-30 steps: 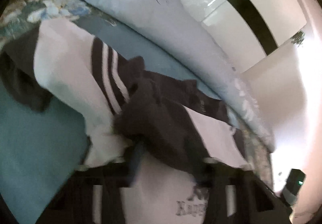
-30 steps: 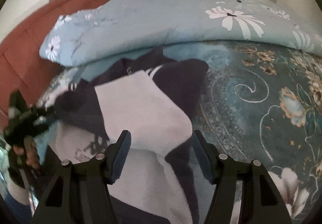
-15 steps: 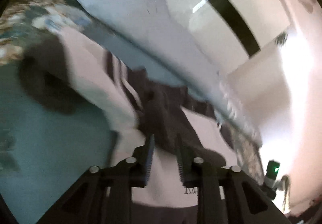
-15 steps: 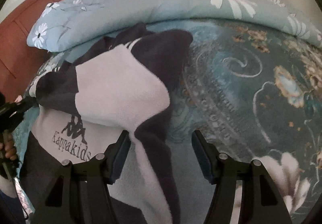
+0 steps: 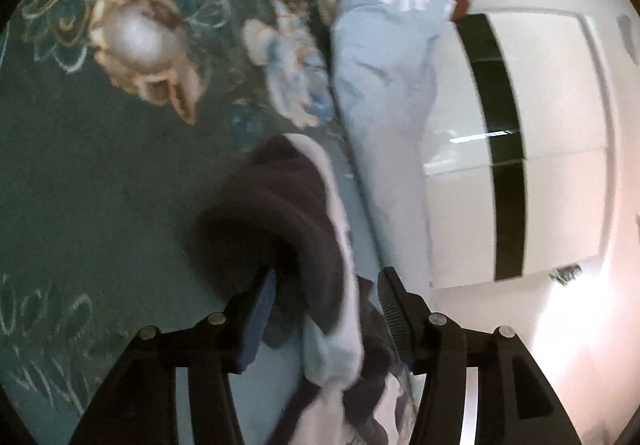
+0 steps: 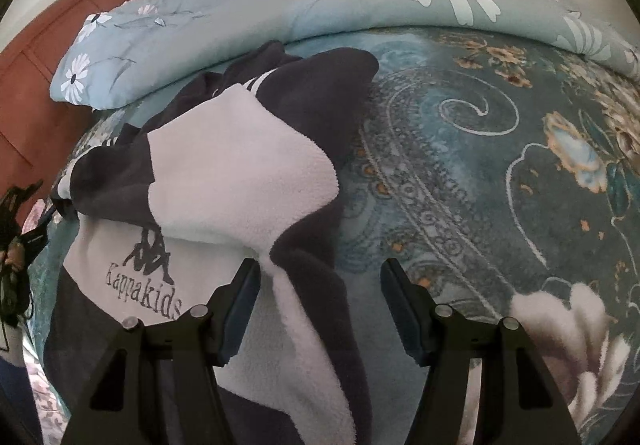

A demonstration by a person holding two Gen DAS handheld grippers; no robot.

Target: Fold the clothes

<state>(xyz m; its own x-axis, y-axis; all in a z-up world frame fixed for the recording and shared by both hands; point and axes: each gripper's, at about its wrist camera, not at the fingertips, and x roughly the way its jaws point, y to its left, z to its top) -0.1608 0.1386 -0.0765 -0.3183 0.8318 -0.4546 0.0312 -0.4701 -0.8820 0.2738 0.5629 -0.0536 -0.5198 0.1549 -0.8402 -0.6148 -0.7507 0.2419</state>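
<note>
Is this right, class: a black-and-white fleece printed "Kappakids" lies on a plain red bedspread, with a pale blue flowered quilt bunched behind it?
Not quite. The bedspread is teal with a floral and scroll pattern, not plain red; the right wrist view shows this. The rest holds: the fleece, printed "Kappakids", lies on it, with the quilt bunched behind.
</note>
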